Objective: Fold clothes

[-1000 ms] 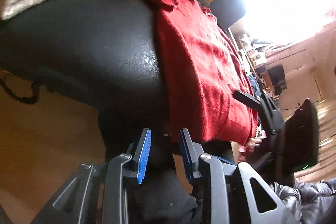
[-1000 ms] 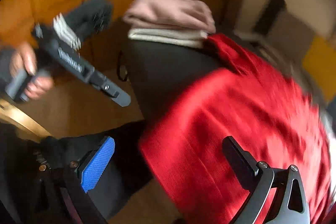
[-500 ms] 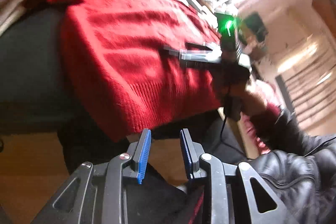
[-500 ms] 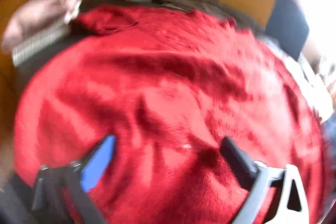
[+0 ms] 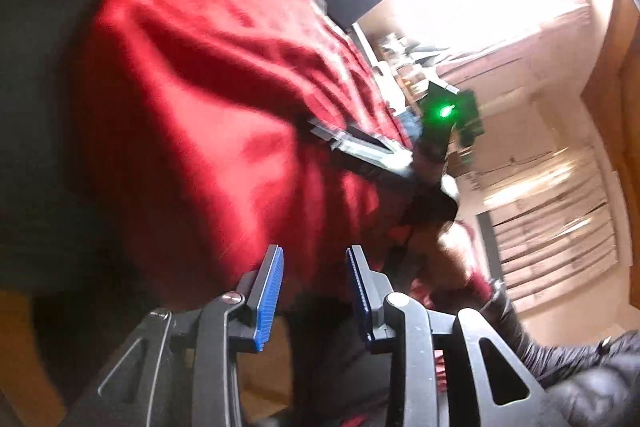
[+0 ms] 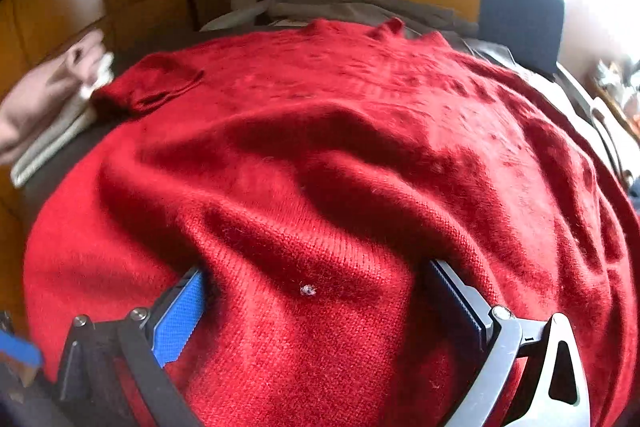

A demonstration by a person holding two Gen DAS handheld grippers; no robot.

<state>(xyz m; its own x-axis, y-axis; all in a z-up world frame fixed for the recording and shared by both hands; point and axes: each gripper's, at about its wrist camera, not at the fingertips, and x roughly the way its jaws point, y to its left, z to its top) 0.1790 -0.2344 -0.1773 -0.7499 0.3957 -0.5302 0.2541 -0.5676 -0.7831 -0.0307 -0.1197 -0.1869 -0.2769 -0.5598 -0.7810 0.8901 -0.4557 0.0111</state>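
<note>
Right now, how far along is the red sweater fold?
Done: a folded pink and cream stack sits at the left. In hand: the red sweater lies spread and rumpled, no fold visible; the right gripper is open, fabric bulging between its fingers. The left gripper hangs open at the hem. Left: every fold.

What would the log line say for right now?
left gripper: open, below hem | right gripper: open, straddling a ridge | red sweater: spread, unfolded
</note>
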